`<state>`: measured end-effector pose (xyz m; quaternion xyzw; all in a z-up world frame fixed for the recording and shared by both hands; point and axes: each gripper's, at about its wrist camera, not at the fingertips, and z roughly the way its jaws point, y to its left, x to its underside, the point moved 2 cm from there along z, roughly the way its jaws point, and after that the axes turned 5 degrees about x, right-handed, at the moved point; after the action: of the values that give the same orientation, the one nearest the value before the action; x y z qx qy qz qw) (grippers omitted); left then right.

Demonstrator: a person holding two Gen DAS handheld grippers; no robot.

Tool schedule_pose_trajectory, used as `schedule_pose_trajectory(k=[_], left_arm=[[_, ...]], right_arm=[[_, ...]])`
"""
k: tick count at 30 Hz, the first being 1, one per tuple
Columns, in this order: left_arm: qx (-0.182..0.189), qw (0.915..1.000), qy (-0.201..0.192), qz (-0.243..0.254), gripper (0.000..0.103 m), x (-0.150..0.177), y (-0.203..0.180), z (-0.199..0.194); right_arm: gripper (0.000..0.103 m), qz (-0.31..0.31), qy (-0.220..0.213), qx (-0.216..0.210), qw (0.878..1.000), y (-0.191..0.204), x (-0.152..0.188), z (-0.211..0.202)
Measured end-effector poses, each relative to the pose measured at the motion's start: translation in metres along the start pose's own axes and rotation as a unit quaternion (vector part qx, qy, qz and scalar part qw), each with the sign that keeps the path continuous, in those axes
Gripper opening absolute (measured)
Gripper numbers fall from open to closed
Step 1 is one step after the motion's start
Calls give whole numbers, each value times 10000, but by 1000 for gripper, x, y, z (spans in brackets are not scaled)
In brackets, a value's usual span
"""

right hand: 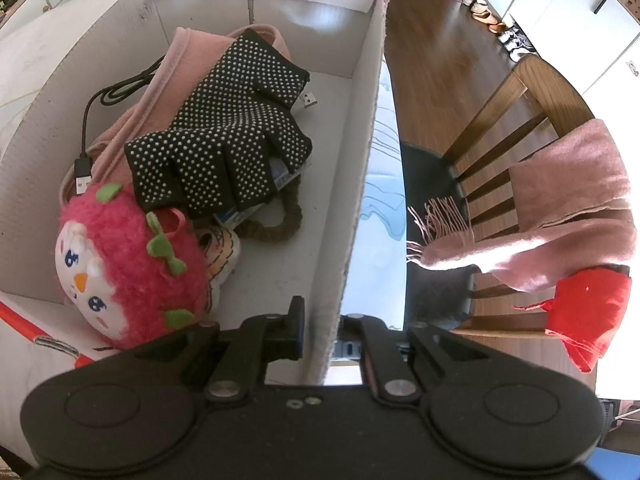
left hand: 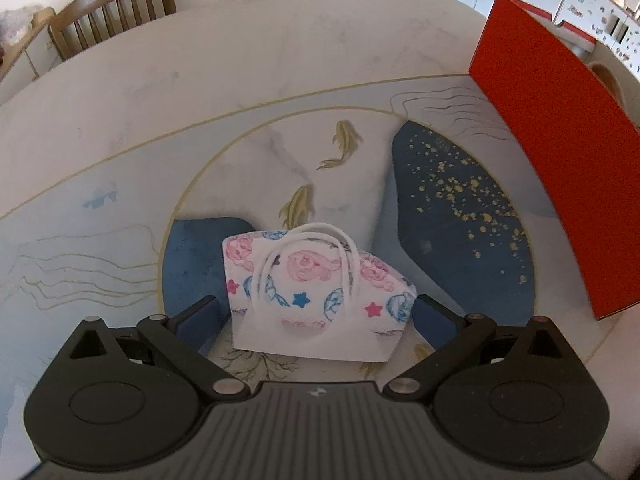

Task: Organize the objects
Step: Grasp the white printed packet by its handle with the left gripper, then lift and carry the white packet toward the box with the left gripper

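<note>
A white face mask [left hand: 316, 296] with pink and blue cartoon prints and white ear loops lies on the painted table, between the spread fingers of my left gripper [left hand: 316, 320], which is open around it without pressing it. My right gripper [right hand: 320, 332] is shut on the right wall of the open cardboard box [right hand: 360, 184]. Inside the box lie a black dotted glove [right hand: 224, 140], a pink plush toy [right hand: 128, 272], a pink cloth [right hand: 188, 72], a black USB cable [right hand: 86, 120] and a brown hair tie [right hand: 280, 228].
The box's red outer side [left hand: 556, 168] stands at the right of the table [left hand: 240, 80] in the left wrist view. A wooden chair [left hand: 108, 12] is beyond the far edge. Another chair [right hand: 500, 128] with a pink scarf [right hand: 560, 216] and red cloth [right hand: 588, 312] stands right of the box.
</note>
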<state>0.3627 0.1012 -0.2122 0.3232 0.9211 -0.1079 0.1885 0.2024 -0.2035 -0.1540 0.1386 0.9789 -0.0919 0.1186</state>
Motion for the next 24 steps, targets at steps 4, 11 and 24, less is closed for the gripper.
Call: schedule_pose_trajectory(k=[4, 11, 24], left_arm=[[-38, 10000, -80, 34, 103, -1, 0, 2], [-103, 9998, -176, -48, 101, -2, 0, 3], [-187, 9992, -349, 112, 26, -9, -8, -11]], right_arm=[[8, -5, 4, 6, 10000, 0, 0, 0], [8, 0, -2, 4, 10000, -1, 1, 1], [7, -18, -33, -32, 10000, -1, 1, 1]])
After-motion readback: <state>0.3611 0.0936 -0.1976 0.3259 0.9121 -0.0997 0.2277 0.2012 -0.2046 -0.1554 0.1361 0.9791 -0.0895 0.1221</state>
